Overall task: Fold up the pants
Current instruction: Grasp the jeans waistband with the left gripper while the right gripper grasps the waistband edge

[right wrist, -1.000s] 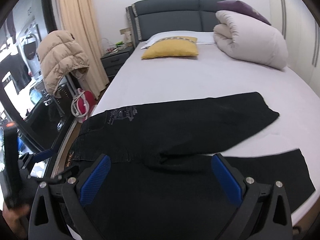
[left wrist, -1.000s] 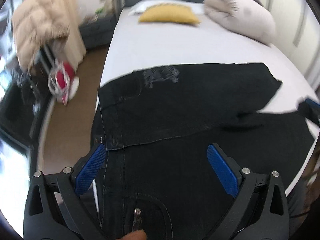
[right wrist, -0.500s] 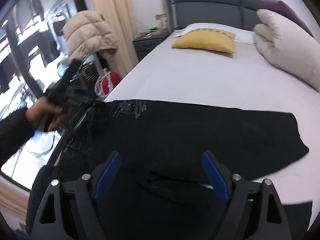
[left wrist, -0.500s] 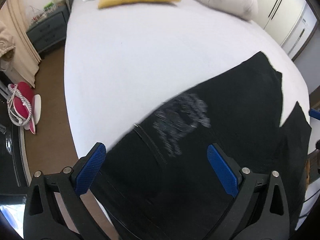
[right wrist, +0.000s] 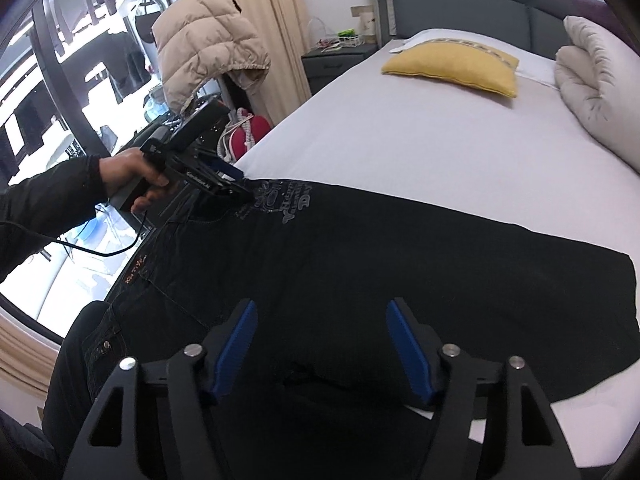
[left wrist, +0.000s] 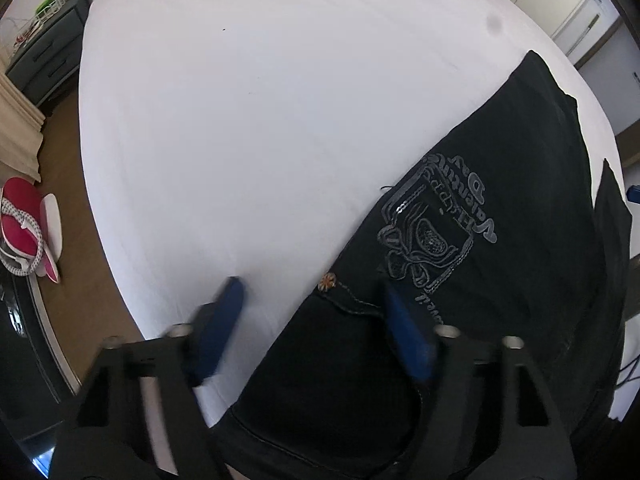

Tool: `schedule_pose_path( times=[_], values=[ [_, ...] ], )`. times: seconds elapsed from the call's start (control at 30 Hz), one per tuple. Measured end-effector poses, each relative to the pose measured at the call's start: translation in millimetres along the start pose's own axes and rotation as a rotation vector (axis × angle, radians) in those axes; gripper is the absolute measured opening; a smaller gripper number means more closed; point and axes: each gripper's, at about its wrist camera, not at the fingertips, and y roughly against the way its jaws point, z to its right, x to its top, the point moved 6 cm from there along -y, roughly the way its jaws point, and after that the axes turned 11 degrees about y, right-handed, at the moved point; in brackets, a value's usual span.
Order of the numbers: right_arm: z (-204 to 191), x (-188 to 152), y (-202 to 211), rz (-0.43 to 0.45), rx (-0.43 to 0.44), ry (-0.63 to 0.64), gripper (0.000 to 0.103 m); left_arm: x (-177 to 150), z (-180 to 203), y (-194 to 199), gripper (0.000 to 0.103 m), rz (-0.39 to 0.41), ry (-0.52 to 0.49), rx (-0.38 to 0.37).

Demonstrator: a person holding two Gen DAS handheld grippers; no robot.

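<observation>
Black pants (right wrist: 360,264) lie spread across the white bed (right wrist: 420,140), one leg stretching to the right. A grey embroidered emblem (left wrist: 436,232) sits near the waist edge. My left gripper (left wrist: 314,292) is open and low over the far edge of the pants by the waist, one finger over the sheet, one over the cloth; it also shows in the right wrist view (right wrist: 236,184). My right gripper (right wrist: 320,320) is open and empty above the crotch area of the pants.
A yellow pillow (right wrist: 452,66) and a rolled white duvet (right wrist: 600,88) lie at the head of the bed. A beige puffer jacket (right wrist: 204,40), a nightstand (right wrist: 340,60) and a red-and-white object (left wrist: 28,228) on the floor stand left of the bed.
My left gripper has moved down to the far waist edge of the pants, its jaws narrower than before. My right gripper has shifted forward over the pants and its jaws have narrowed.
</observation>
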Motion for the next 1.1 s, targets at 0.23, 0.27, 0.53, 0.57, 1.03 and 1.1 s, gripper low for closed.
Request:
schedule_pose_path(
  times=[0.23, 0.27, 0.53, 0.57, 1.03, 1.1],
  values=[
    [2, 27, -23, -0.019, 0.009, 0.091, 0.064, 7, 5, 12, 0.011, 0.060, -0.022, 0.047],
    [3, 31, -27, -0.022, 0.010, 0.102, 0.062, 7, 4, 19, 0.011, 0.095, -0.013, 0.042],
    [22, 79, -71, -0.119, -0.005, 0.264, 0.053, -17, 31, 78, 0.011, 0.300, -0.046, 0.013],
    [24, 87, -76, -0.125, 0.004, 0.278, 0.053, -20, 35, 83, 0.011, 0.317, -0.046, -0.006],
    [30, 94, -146, -0.344, 0.031, 0.473, 0.033, -80, 81, 110, 0.010, 0.377, -0.049, -0.032],
    [32, 96, -148, -0.348, 0.040, 0.474, 0.025, -82, 84, 109, 0.010, 0.377, -0.047, -0.039]
  ],
)
